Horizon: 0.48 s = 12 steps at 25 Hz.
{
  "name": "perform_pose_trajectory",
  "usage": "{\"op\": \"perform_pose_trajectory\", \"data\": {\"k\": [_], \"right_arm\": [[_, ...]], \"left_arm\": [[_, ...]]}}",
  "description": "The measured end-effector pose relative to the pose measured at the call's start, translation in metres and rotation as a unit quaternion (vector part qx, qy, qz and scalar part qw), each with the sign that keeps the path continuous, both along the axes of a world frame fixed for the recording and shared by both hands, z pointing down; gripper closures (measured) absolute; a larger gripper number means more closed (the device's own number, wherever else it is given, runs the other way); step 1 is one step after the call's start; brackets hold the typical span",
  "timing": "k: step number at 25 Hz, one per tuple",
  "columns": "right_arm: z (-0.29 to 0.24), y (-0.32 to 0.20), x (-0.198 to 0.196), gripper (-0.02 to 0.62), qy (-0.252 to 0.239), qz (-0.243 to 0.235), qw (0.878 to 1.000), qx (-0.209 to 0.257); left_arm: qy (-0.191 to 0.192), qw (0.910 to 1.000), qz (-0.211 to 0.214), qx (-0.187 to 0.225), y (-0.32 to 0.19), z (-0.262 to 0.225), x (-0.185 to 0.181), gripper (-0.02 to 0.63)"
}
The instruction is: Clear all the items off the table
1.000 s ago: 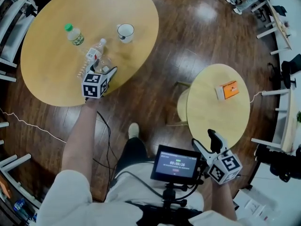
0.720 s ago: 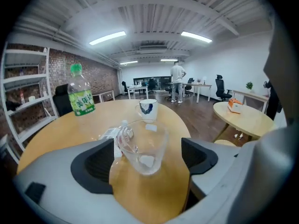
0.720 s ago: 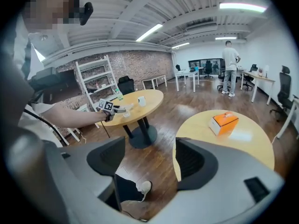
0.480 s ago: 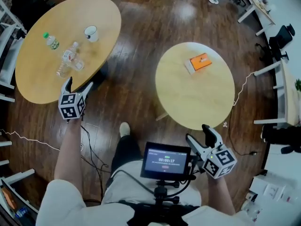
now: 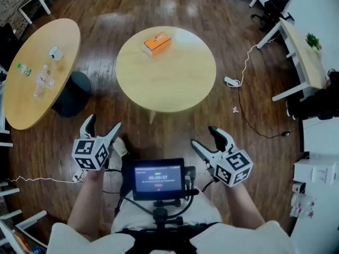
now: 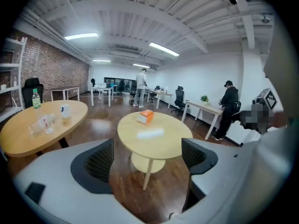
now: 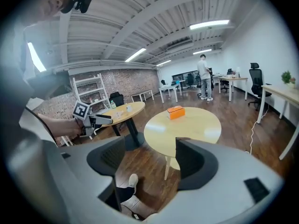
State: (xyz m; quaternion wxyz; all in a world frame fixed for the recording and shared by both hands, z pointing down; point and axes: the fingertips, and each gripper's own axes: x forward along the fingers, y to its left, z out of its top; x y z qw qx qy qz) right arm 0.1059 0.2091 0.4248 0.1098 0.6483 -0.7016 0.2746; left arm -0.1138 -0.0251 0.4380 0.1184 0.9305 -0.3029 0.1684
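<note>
Left tool (image 5: 103, 122) pulled off table (image 5: 32, 110), just opened, empty; right tool (image 5: 203, 135) released; bottle (image 5: 24, 69) label illegible.

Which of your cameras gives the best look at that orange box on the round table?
The head view: it shows the orange box from above, whole and largest. Both gripper views show it whole too, but smaller and side-on.

The near round table (image 5: 166, 70) is pale honey wood, and the box (image 5: 158, 43) on it is bright orange with a white side. The floor (image 5: 180, 126) is dark, glossy brown boards. On the far table (image 5: 32, 105), also pale wood, a mug (image 5: 55, 52) looks white and one bottle (image 5: 24, 69) seems green-capped, though it is small in view. The cubes on the left gripper (image 5: 103, 121) and right gripper (image 5: 203, 135) carry black-and-white square markers.
</note>
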Motion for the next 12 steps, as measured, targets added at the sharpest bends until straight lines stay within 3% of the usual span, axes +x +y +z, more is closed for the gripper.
{"op": "perform_pose_trajectory", "data": {"k": [6, 12], "right_arm": [[-0.001, 0.051, 0.028, 0.246, -0.005, 0.021, 1.000, 0.014], [-0.002, 0.068, 0.029, 0.247, -0.015, 0.029, 0.999, 0.033]], "left_arm": [[-0.014, 0.9975, 0.069, -0.004, 0.099, -0.016, 0.073, 0.157], [-0.018, 0.9957, 0.090, -0.015, 0.141, -0.014, 0.085, 0.164]]}}
